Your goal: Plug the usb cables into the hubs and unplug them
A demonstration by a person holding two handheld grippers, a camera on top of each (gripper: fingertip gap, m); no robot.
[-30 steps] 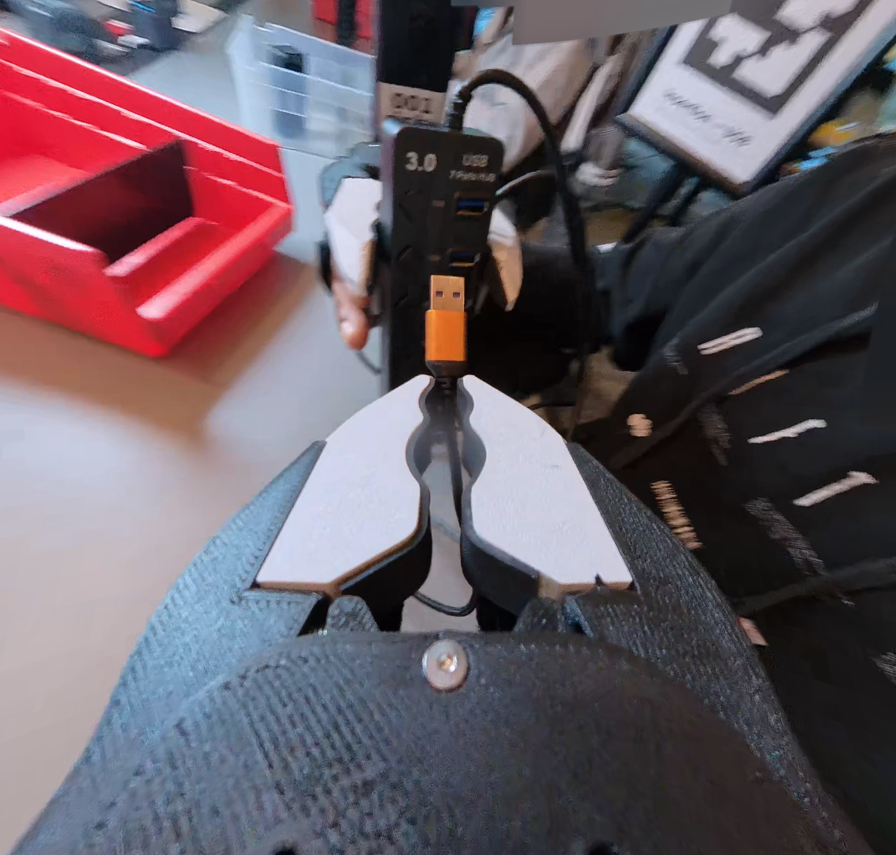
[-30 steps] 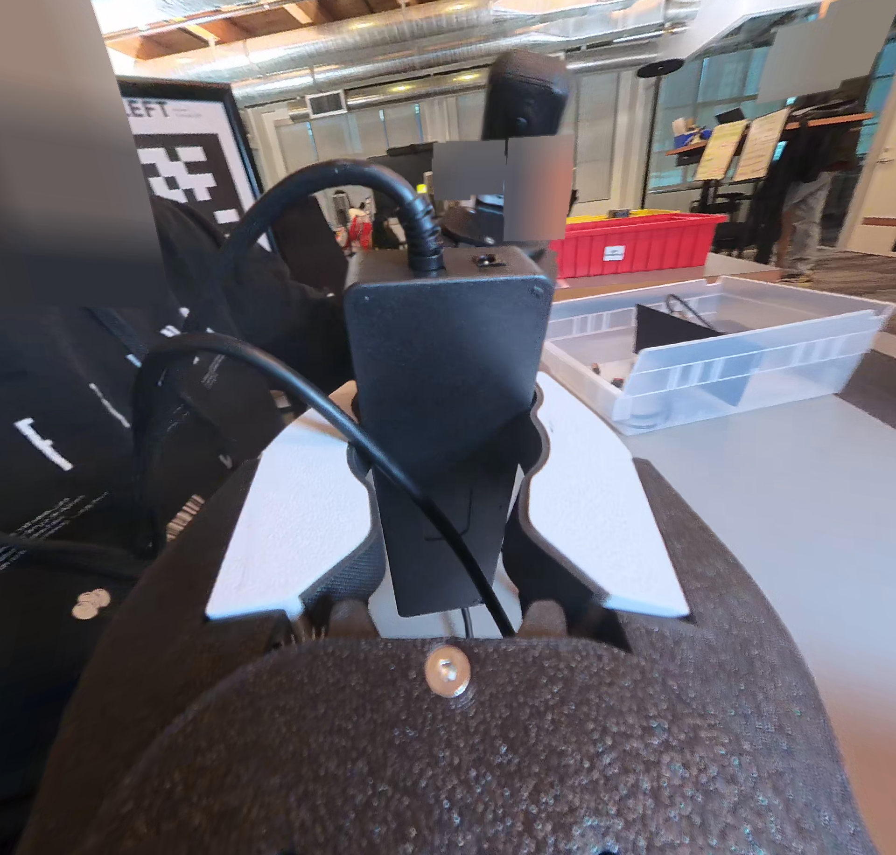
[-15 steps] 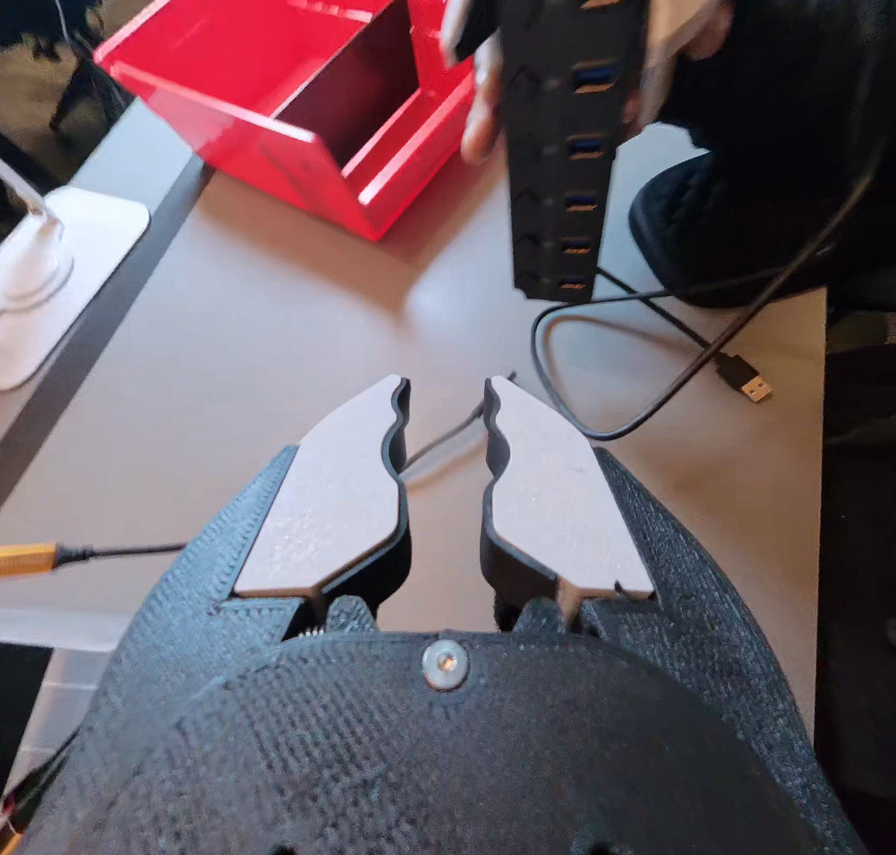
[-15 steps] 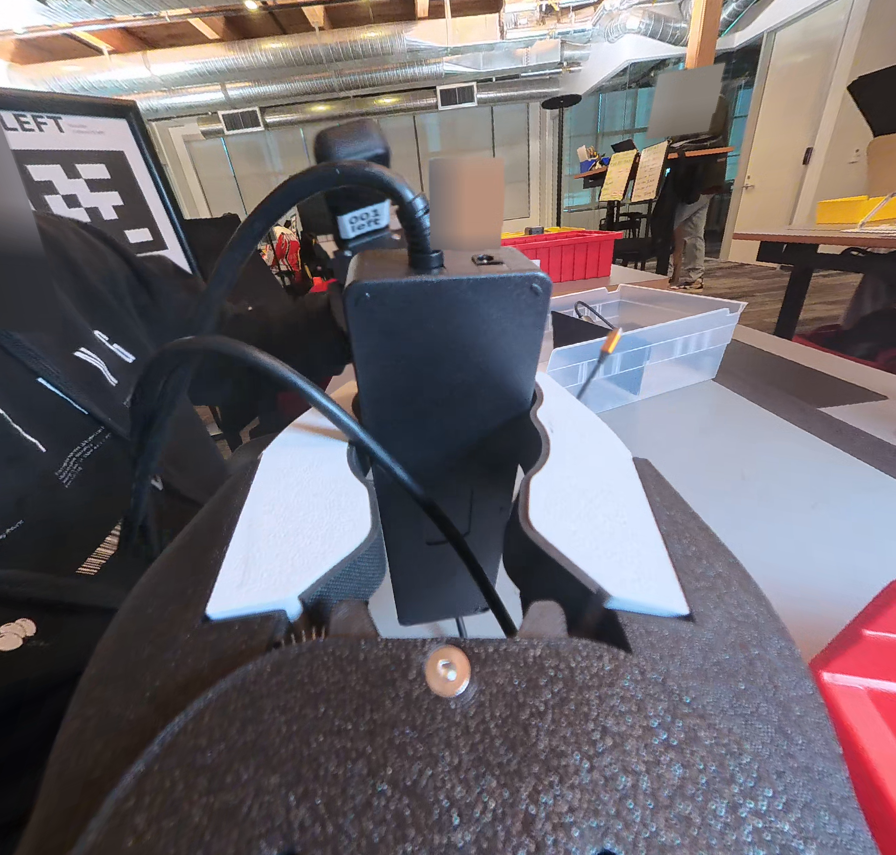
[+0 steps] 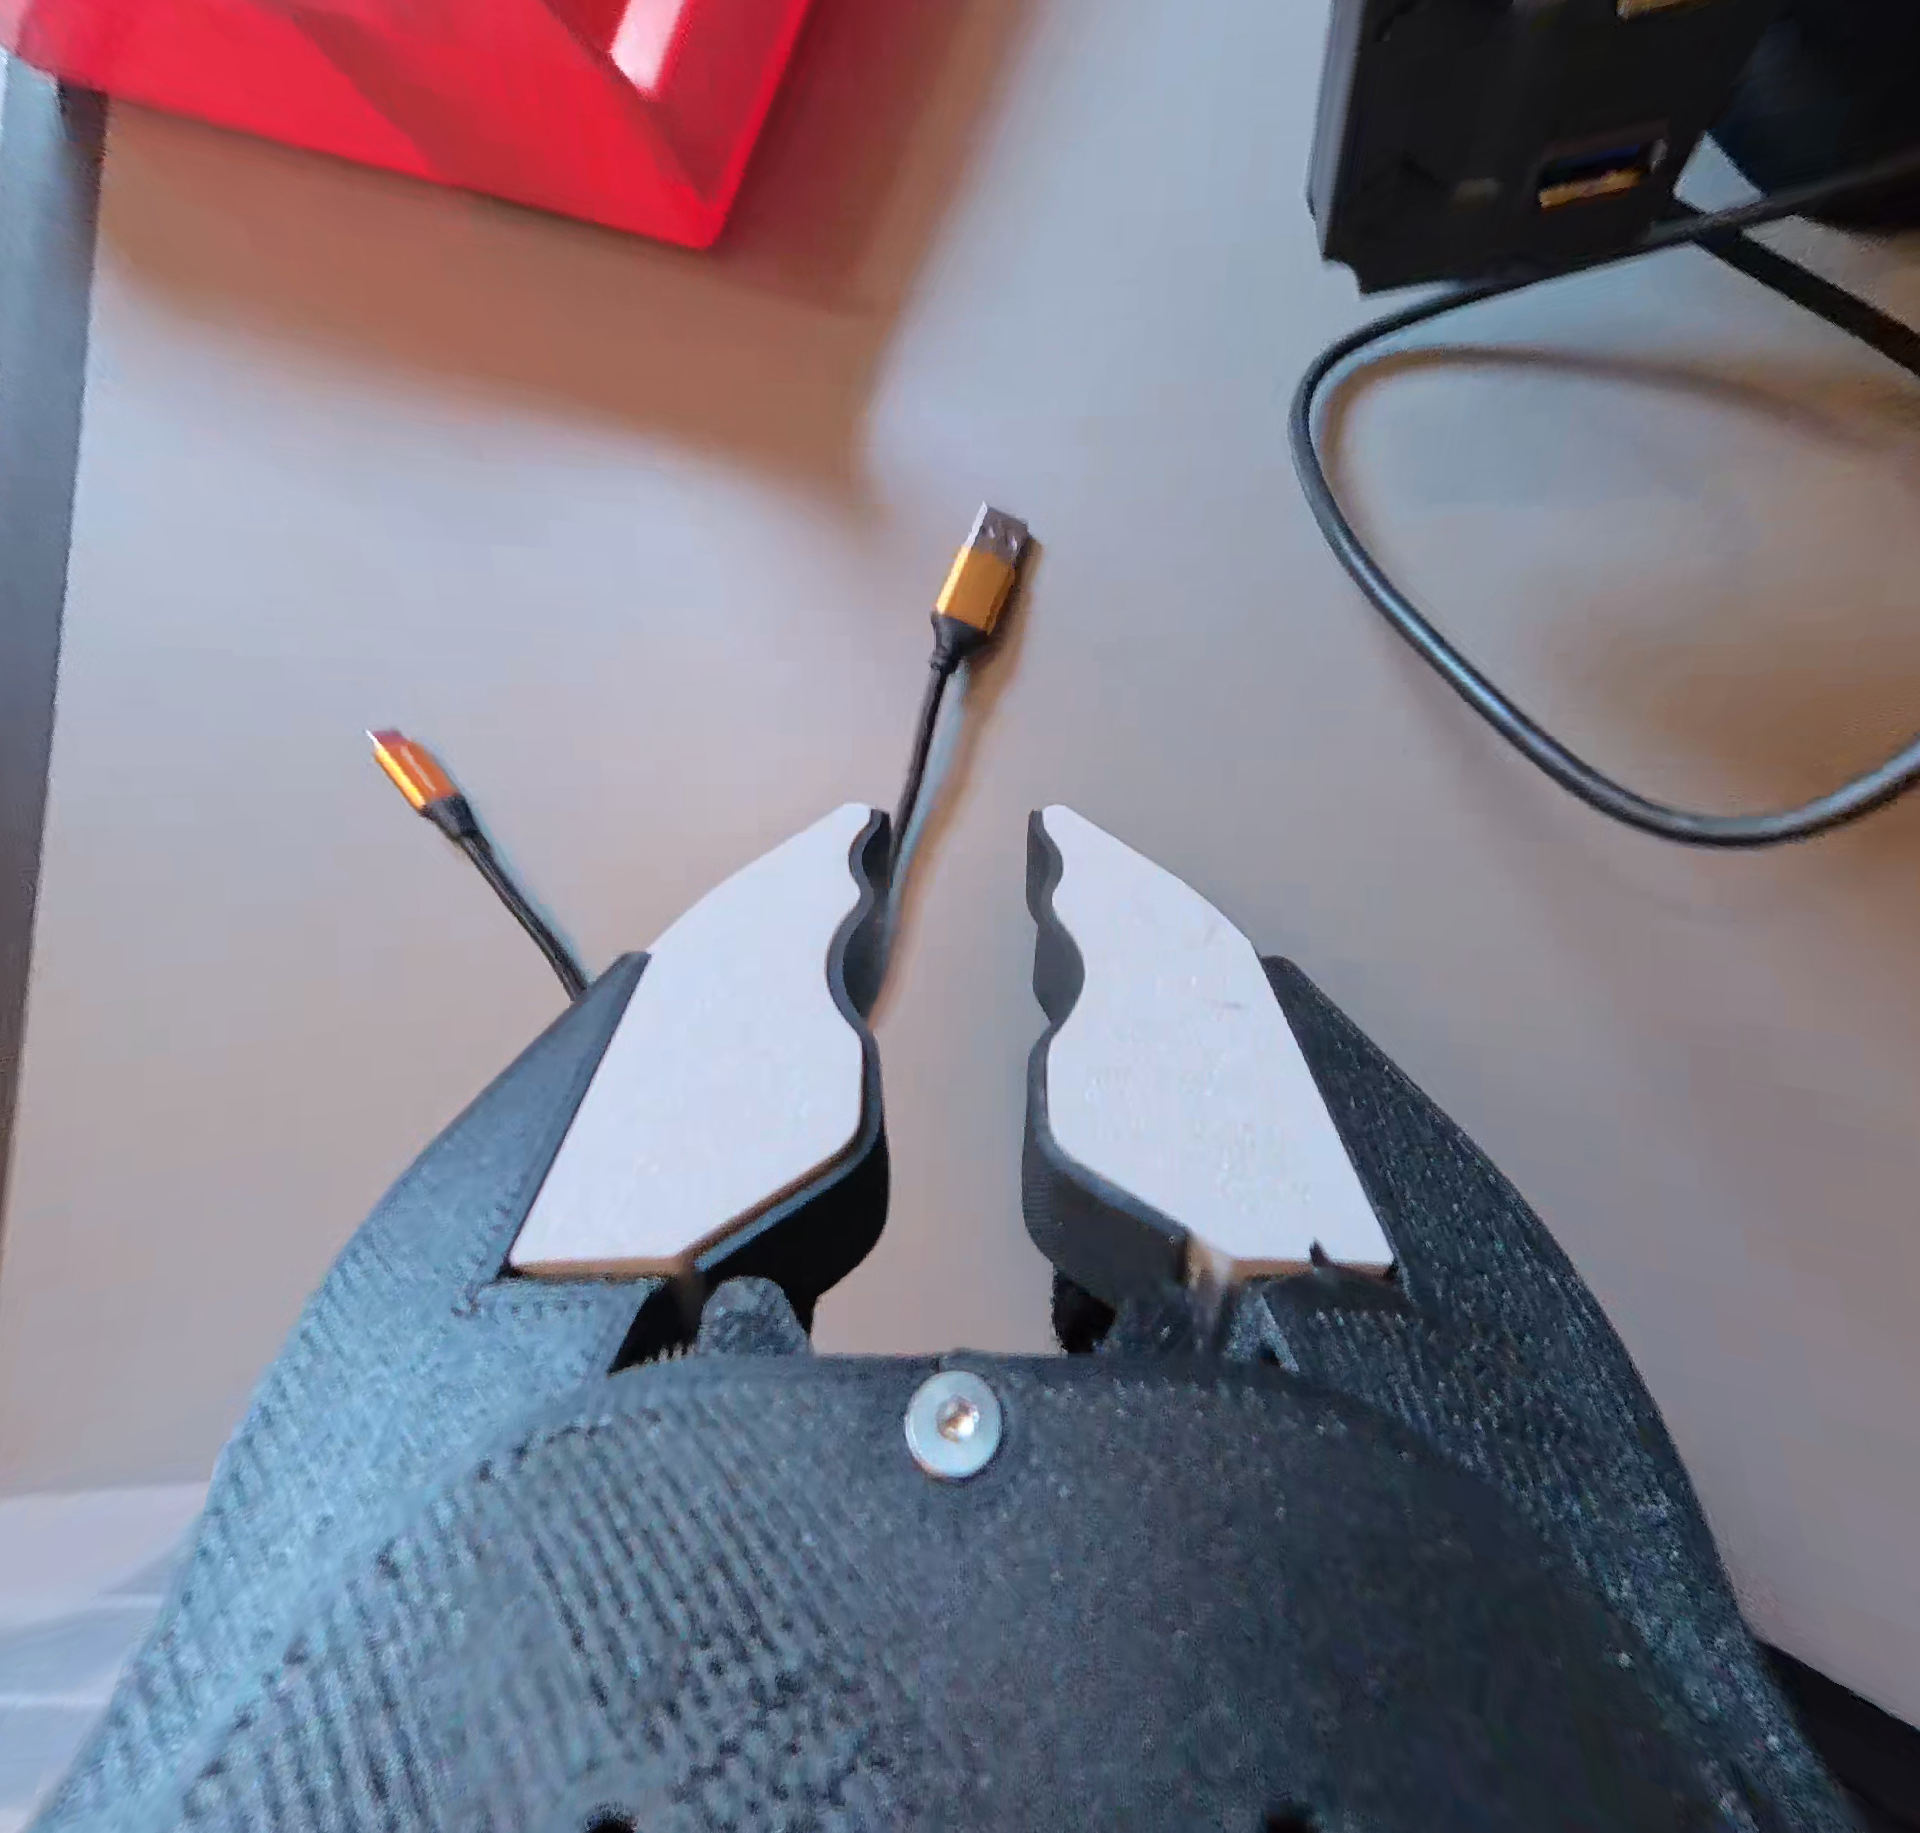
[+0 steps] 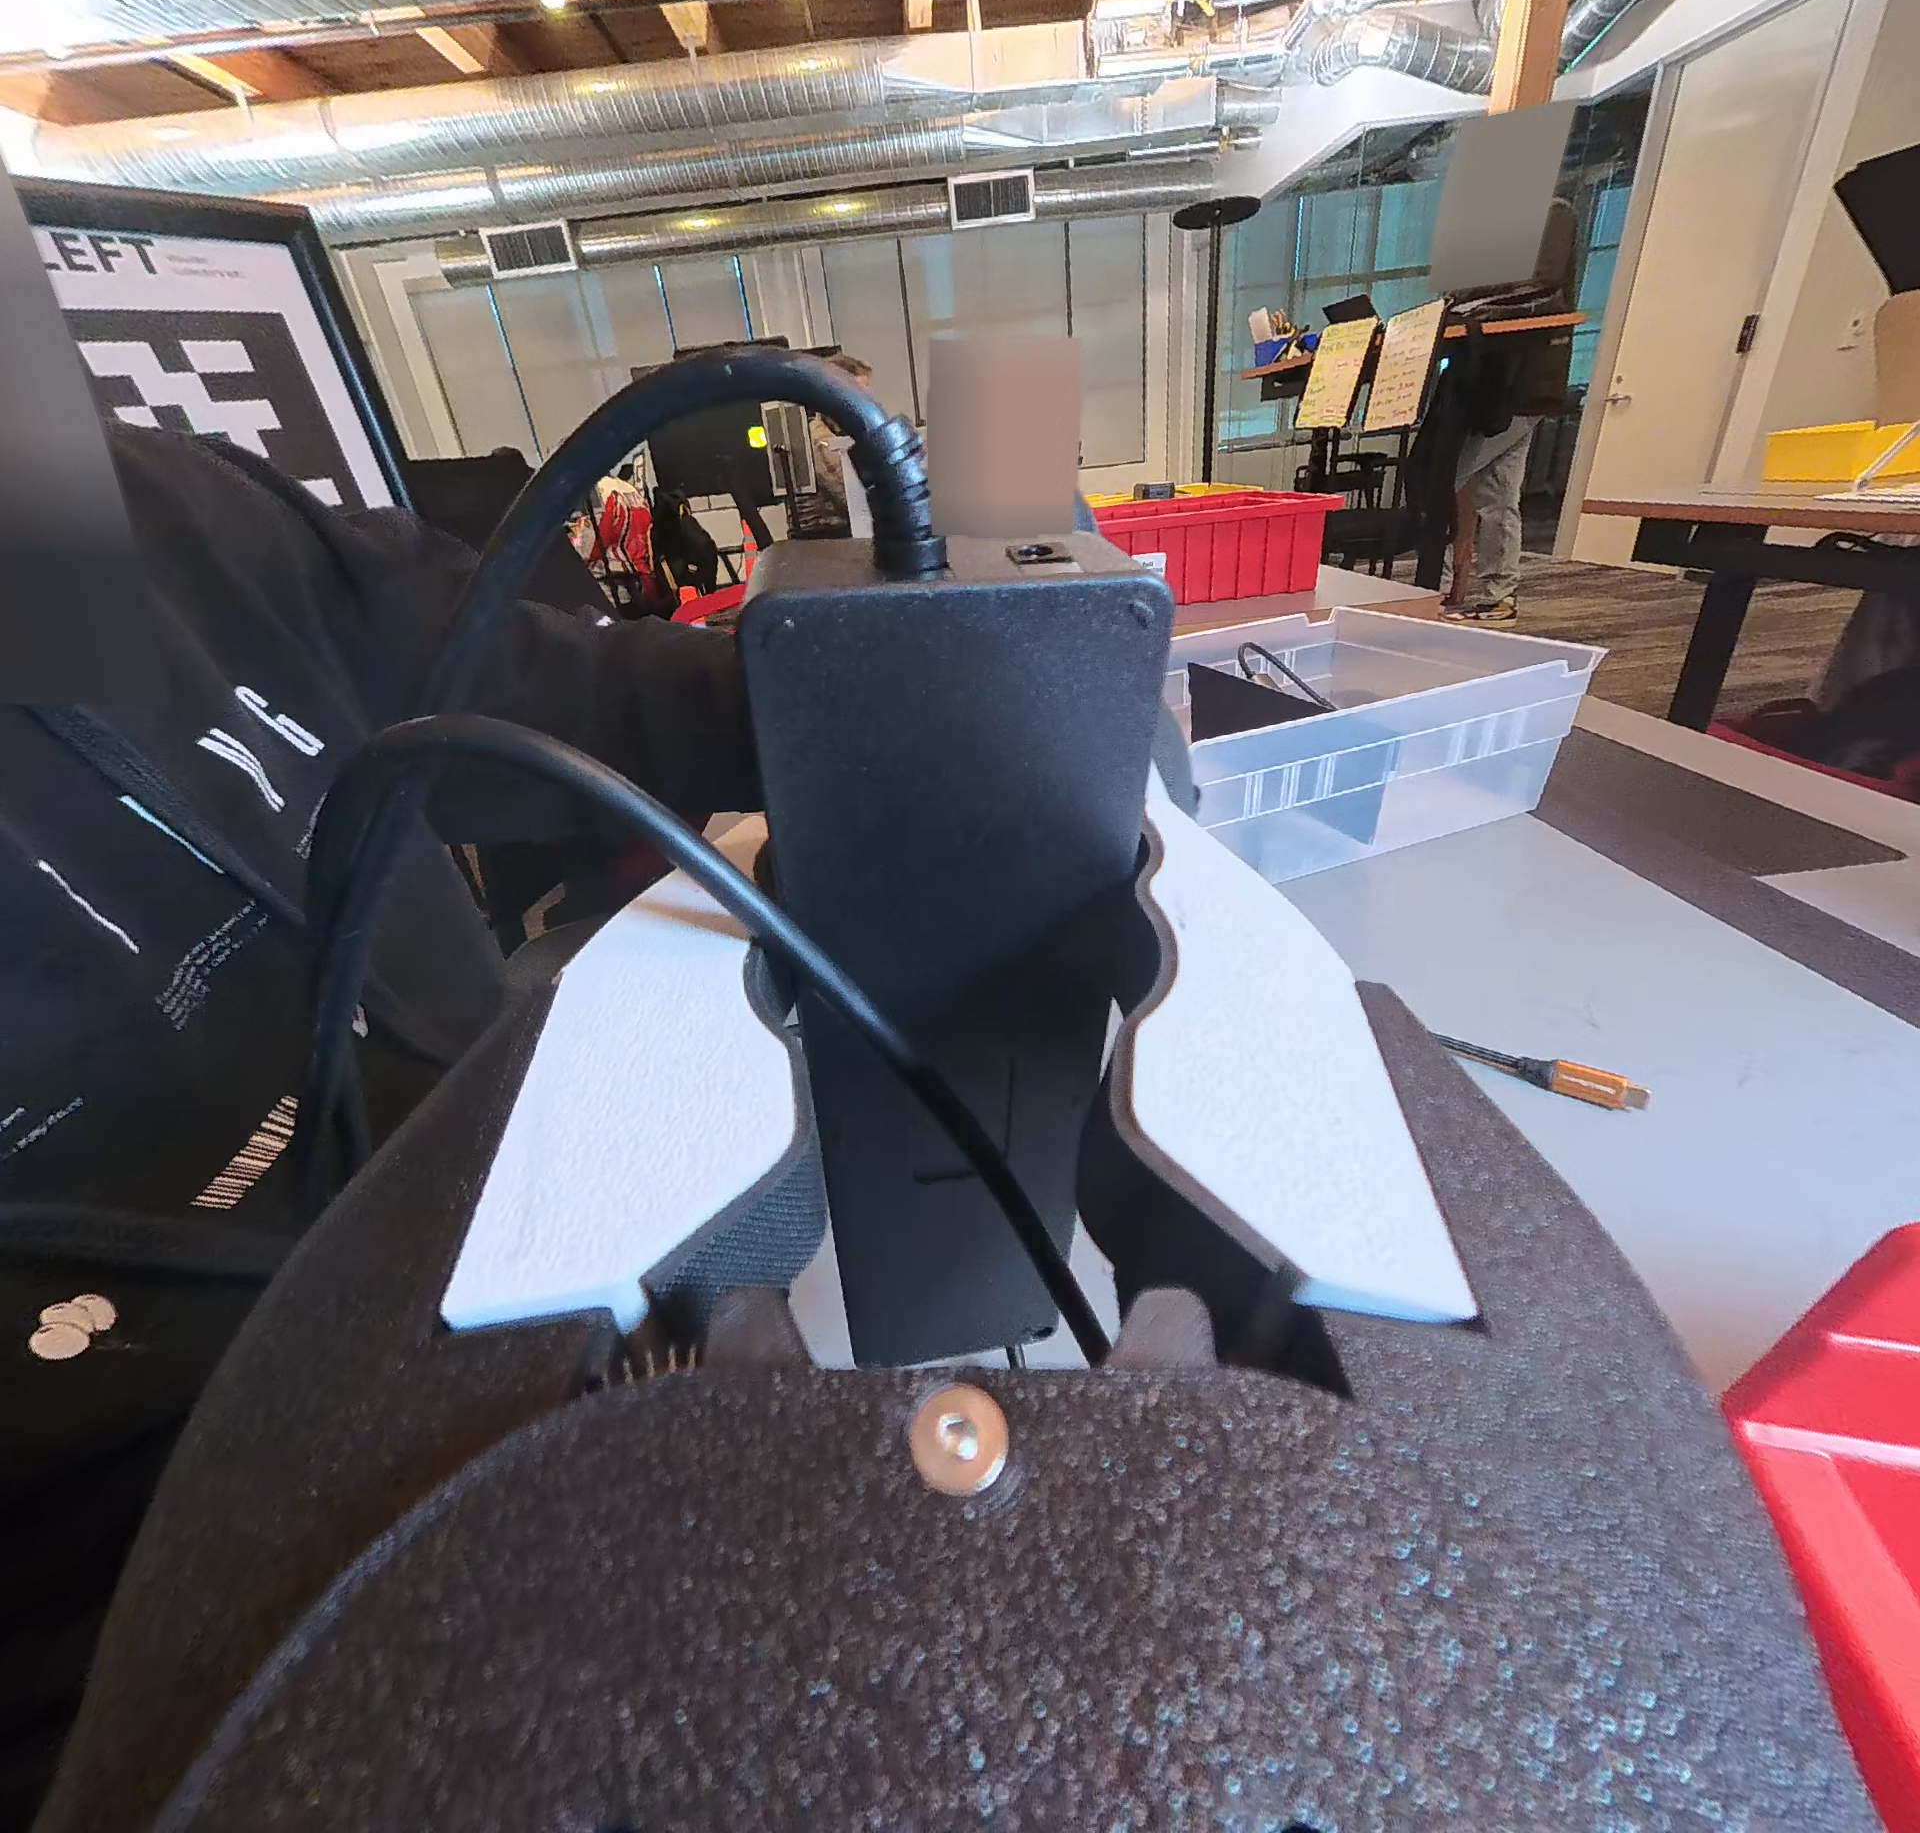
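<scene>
My left gripper (image 5: 958, 827) is open and empty above the table. An orange USB-A plug (image 5: 980, 578) lies on the table just ahead of its fingertips, its black cable running under the left finger. The cable's small orange plug (image 5: 410, 767) lies to the left. My right gripper (image 6: 954, 848) is shut on a black USB hub (image 6: 951, 827) and holds it upright, its back to the camera. The hub's lower end with blue ports (image 5: 1527, 79) shows at the top right of the left wrist view. An orange plug (image 6: 1579, 1082) lies on the table in the right wrist view.
A red bin (image 5: 436, 48) stands at the far left of the table. The hub's black cable (image 5: 1455, 661) loops over the table at the right. A clear plastic bin (image 6: 1403, 734) stands behind the hub. A person in black clothing (image 6: 208, 848) is at the left. My left gripper is the nearer one to the orange USB-A plug (image 5: 980, 578): about 8 cm, against 20 cm.
A second ago my left gripper was shut on the orange cable near the hub's ports. It has opened and dropped low over the table, where the cable now lies. The right gripper still holds the hub.
</scene>
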